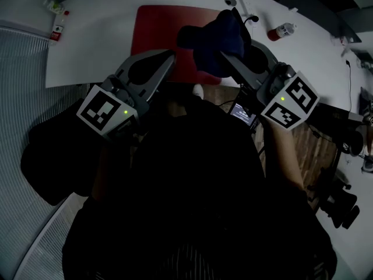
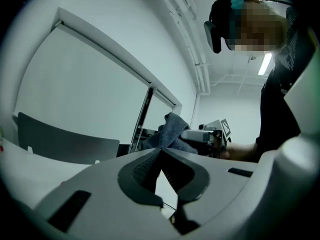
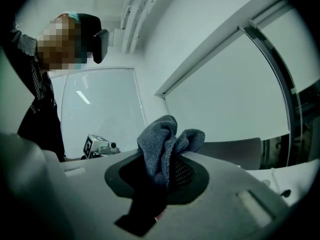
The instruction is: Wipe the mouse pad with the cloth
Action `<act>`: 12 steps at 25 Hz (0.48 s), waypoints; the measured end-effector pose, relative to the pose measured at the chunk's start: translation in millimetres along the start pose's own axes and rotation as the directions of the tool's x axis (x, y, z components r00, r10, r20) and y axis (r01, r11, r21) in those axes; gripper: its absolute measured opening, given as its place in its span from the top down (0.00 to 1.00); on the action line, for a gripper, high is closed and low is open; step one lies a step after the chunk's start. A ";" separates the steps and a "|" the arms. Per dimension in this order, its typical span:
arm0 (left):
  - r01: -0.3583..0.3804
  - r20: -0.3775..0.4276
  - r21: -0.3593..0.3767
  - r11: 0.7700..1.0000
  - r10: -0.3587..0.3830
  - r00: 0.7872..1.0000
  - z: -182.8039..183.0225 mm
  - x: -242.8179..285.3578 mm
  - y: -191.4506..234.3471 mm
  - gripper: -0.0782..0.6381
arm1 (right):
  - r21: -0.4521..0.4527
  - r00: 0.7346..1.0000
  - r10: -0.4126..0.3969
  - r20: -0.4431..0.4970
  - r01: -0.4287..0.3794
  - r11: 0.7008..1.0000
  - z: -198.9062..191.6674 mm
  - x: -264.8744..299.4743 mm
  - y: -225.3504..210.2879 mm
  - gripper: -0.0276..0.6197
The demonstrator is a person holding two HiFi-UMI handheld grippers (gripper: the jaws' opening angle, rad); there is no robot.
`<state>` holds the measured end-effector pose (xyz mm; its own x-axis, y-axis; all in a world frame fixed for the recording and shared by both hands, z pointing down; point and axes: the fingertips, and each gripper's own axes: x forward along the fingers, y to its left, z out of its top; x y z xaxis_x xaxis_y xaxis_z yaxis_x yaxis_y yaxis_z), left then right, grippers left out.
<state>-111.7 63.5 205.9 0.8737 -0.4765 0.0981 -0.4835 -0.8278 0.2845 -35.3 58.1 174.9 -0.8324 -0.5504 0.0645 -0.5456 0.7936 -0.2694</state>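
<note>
A red mouse pad (image 1: 157,37) lies on the white table (image 1: 99,51), straight ahead of me. My right gripper (image 1: 226,56) is shut on a dark blue cloth (image 1: 214,39), which bunches up above the pad's right part. In the right gripper view the cloth (image 3: 159,146) sticks up from between the shut jaws. My left gripper (image 1: 171,53) hovers over the pad's near edge, shut, with nothing in it. In the left gripper view its jaws meet at the tips (image 2: 159,152), and the cloth (image 2: 171,130) shows beyond them. Both grippers point upward, off the table.
A small bottle (image 1: 55,6) and a red-and-white item (image 1: 57,30) lie at the table's far left. A red-and-white bottle (image 1: 281,31) and a black cable (image 1: 249,17) sit at the far right. A small screen device (image 1: 242,113) is below the right gripper.
</note>
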 end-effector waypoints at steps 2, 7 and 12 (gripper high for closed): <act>-0.020 0.005 0.001 1.000 0.020 1.000 11.8 16.1 5.8 0.88 | 0.003 1.000 0.014 -0.004 -0.014 1.000 12.6 -1.9 -21.9 0.82; -0.095 -0.018 -0.012 0.995 0.094 0.995 19.9 49.6 30.6 0.88 | 0.026 0.997 0.071 -0.015 -0.071 0.997 26.2 6.3 -73.5 0.82; -0.141 -0.041 -0.013 0.990 0.140 0.989 21.4 71.5 53.1 0.88 | 0.049 0.994 0.111 -0.018 -0.110 0.993 27.0 15.2 -105.9 0.82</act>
<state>-76.1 -20.9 207.7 0.7987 -0.5754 0.1761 -0.6010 -0.7485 0.2802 12.4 -41.2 178.5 -0.8896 -0.4540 0.0510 -0.4449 0.8357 -0.3219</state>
